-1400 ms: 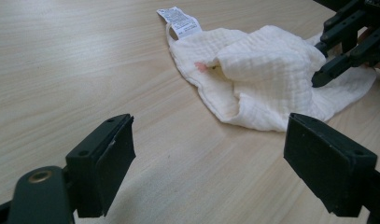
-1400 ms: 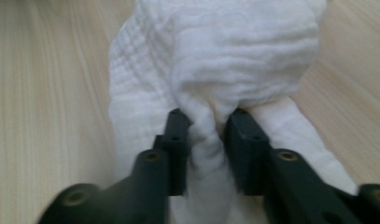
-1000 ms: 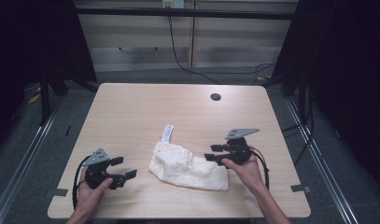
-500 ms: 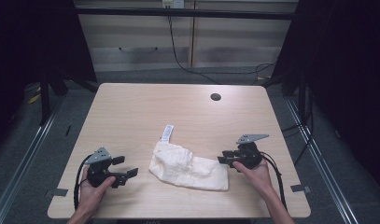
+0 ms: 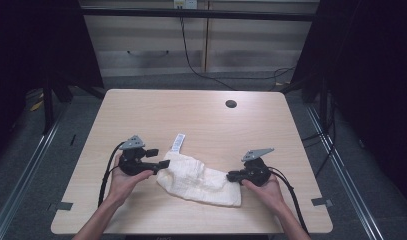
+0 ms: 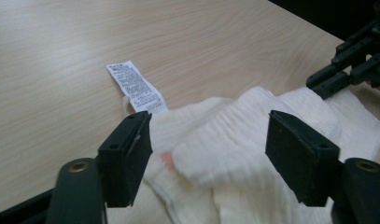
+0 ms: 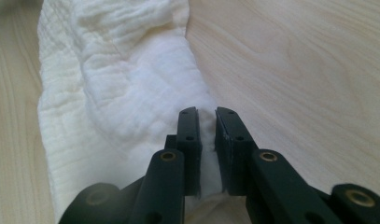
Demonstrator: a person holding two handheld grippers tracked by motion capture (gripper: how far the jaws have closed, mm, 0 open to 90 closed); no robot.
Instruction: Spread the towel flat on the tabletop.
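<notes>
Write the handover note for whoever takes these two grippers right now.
Right gripper: its jaws have just been closing and now pinch a fold at the edge of the white cloth.
Left gripper: open, jaws straddling the other end of the cloth, pads not yet pressing; its jaws have just been closing.
The cloth lies crumpled on the table between both hands, its care label flat on the wood beside the left gripper.
Done: right-hand grip taken.
Left: probably close the left jaws on the cloth, then lift or spread it with both hands.
</notes>
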